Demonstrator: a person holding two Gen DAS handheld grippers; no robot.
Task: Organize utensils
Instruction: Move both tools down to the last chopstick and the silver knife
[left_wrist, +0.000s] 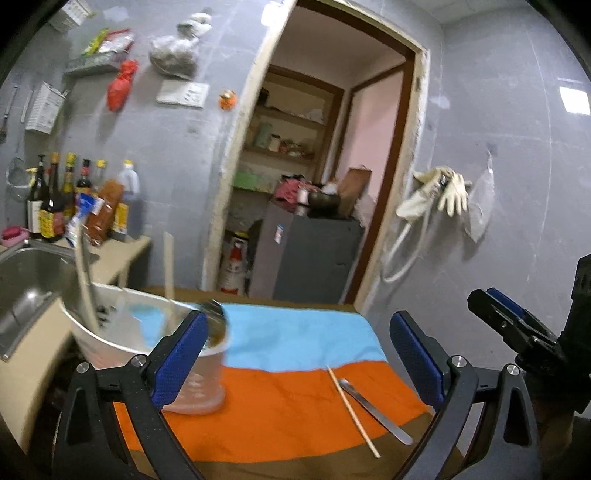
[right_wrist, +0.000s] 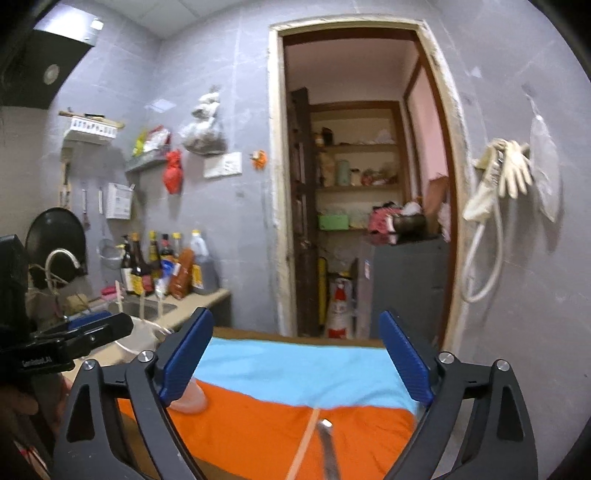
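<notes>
A clear plastic container (left_wrist: 192, 373) stands on the left of the orange and blue cloth (left_wrist: 280, 398) and holds upright utensils, among them a wooden chopstick (left_wrist: 168, 266) and a pale handle (left_wrist: 84, 280). A loose chopstick (left_wrist: 352, 410) and a metal utensil (left_wrist: 373, 410) lie on the orange part; they also show in the right wrist view, the chopstick (right_wrist: 303, 443) and the metal utensil (right_wrist: 330, 454). My left gripper (left_wrist: 299, 354) is open and empty above the cloth, its left finger by the container. My right gripper (right_wrist: 295, 354) is open and empty above the loose utensils.
A steel sink (left_wrist: 26, 280) and a counter with sauce bottles (left_wrist: 55, 199) are at the left. An open doorway (right_wrist: 362, 184) with a grey cabinet (left_wrist: 310, 254) lies beyond the table. Rubber gloves (right_wrist: 506, 173) and a hose hang on the right wall.
</notes>
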